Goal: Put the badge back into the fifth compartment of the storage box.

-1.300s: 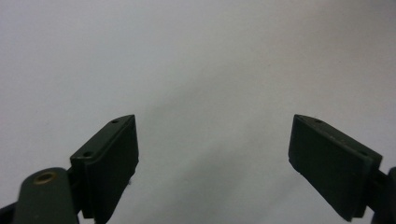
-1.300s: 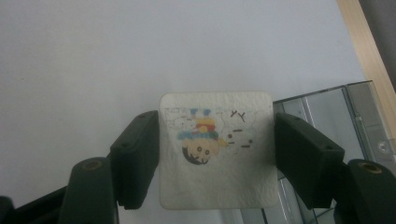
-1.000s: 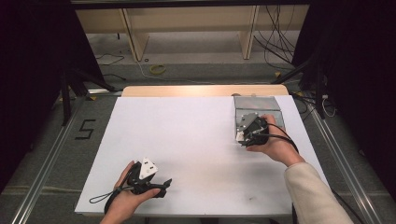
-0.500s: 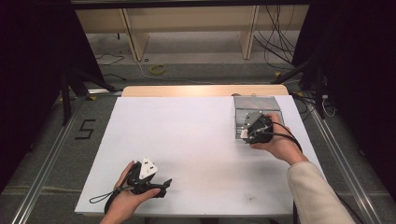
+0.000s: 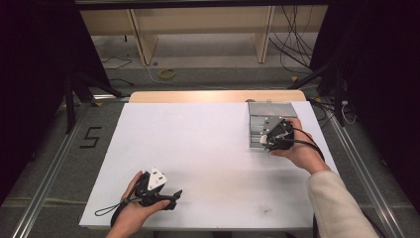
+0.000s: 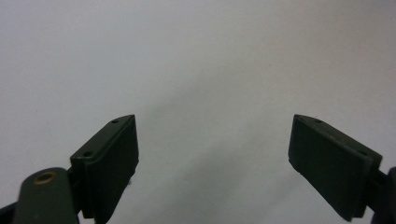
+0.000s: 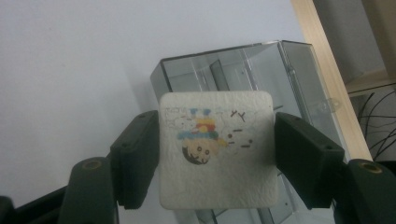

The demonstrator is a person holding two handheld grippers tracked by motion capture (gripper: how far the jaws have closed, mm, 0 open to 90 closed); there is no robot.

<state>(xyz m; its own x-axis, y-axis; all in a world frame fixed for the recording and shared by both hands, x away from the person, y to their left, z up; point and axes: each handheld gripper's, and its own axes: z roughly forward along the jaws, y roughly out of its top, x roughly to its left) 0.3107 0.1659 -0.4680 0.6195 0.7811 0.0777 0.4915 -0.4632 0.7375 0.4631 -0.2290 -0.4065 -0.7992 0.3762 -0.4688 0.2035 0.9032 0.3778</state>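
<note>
Coaster (image 7: pixel 215 149): a white, rounded-corner square with a cartoon print and a pebbled face, pinched by its two side edges in your right tongs (image 7: pixel 215 156). It hangs over the near end of the clear box (image 7: pixel 261 79), at the far right of the desk (image 5: pixel 198 148).

Handling, as a judgement:
- It looks light and fairly stiff, with a faint grain. It probably won't slip much.
- The edge grip is narrow. If the coaster tips, it could pivot between the pads, so keep the pinch centred on opposite edges, as now.
- Nothing suggests it is fragile, and a firm squeeze should do no harm.

Box: smoky transparent walls with upright dividers inside, so the slots are slim. It's hard to tell through the plastic which slot lies under the coaster. The walls look hard and thin, and a bumped corner may shove the whole box.

Edges and room:
- The box sits close to the desk's far and right edges. The wooden strip and the drop beyond it are just behind it.
- Broad bare white desk lies to the left of the box, so you have free room to back out that way.

Left tongs (image 6: pixel 212 158): spread wide with nothing between them, held low at the near left of the desk, well apart from the box.
</note>
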